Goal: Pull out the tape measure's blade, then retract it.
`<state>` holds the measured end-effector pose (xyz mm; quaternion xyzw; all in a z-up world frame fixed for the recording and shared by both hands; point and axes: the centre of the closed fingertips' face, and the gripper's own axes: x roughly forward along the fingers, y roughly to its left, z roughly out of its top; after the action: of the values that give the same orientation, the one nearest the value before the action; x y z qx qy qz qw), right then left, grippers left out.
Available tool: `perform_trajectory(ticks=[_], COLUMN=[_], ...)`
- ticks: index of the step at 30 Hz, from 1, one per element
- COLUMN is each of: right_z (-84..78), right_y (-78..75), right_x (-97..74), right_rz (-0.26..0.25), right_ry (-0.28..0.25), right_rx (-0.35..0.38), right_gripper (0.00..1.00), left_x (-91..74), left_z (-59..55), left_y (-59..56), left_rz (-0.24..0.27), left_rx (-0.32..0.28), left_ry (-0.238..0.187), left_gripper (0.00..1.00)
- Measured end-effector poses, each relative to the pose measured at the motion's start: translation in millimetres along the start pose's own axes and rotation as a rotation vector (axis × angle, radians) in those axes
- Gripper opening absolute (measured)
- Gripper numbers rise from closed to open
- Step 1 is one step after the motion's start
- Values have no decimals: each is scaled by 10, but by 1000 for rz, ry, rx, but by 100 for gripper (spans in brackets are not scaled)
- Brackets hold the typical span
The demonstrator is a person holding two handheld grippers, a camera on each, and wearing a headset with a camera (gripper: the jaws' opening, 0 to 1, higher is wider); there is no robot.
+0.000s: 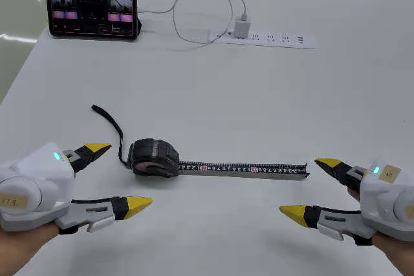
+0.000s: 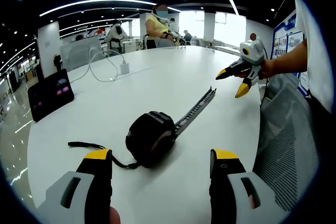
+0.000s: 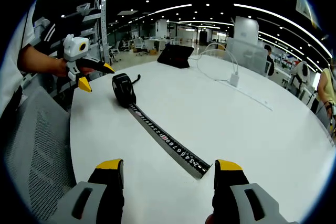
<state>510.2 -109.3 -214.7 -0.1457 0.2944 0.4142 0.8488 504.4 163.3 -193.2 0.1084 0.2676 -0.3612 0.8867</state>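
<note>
A black tape measure (image 1: 154, 157) (image 2: 151, 137) (image 3: 122, 87) lies on the white table (image 1: 259, 95) with its blade (image 1: 242, 169) (image 2: 195, 109) (image 3: 168, 142) drawn out to the right, flat on the surface. A black wrist strap (image 1: 108, 121) trails from its left side. My left gripper (image 1: 119, 178) (image 2: 160, 162) stands open just left of the case, touching nothing. My right gripper (image 1: 317, 189) (image 3: 169, 170) is open just right of the blade's end hook (image 1: 305, 170), apart from it.
A tablet (image 1: 90, 6) stands at the far left of the table. A white power strip (image 1: 272, 38) with a plugged charger (image 1: 242, 28) and cable (image 1: 194, 11) lies at the back. A person stands beyond the table in the left gripper view.
</note>
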Motion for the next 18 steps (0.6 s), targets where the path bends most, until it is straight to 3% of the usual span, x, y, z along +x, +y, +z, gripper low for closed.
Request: perform_trajectory(ticks=[9, 18], right_z=[-93, -136], right_y=[57, 22], right_x=[-50, -118], right_rz=[-23, -66], right_ry=[-14, -31], right_rx=[32, 61], right_gripper=[70, 71], left_x=[-63, -107], left_z=[-97, -109], left_y=[-62, -97], left_rz=[24, 46], left_rx=[-40, -85], left_ry=[-6, -27], left_gripper=[74, 75])
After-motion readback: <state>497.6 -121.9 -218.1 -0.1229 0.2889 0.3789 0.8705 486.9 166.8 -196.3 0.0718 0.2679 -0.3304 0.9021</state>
